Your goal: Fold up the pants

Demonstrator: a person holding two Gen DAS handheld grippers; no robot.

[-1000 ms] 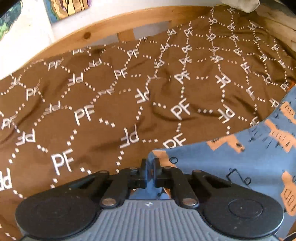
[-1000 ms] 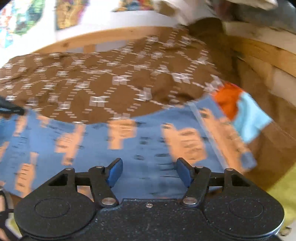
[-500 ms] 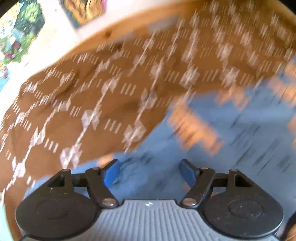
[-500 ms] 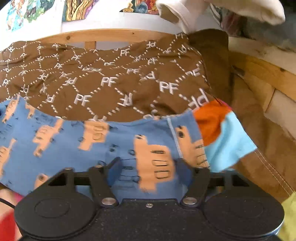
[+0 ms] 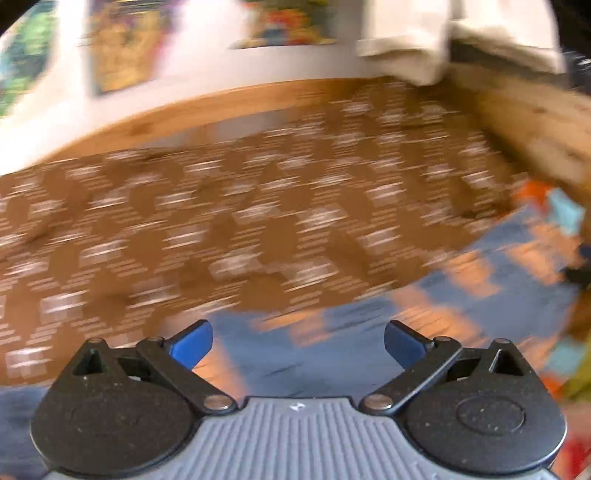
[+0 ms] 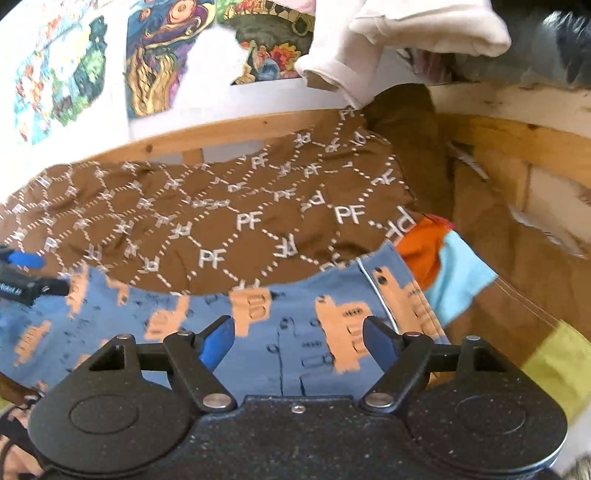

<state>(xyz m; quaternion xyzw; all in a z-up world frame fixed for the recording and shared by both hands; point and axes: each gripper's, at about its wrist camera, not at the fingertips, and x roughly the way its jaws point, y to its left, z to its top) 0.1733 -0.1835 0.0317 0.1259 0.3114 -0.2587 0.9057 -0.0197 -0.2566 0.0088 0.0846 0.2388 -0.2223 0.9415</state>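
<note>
The left gripper [image 5: 298,341] has a ribbed grey body, black speckled round housings, silver pivot screws and blue pads, while the right gripper [image 6: 298,341] has an all-black speckled body.

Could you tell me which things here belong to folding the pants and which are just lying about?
For the job: blue patterned pants; left tongs; right tongs.

Lying about: brown PF bedcover; cream garment; wall pictures; wooden bed frame.

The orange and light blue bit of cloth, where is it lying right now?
In the right wrist view the orange and light blue cloth lies right of centre, at the right end of the blue patterned pants, beside the brown bedspread and the wooden bed frame.
</note>
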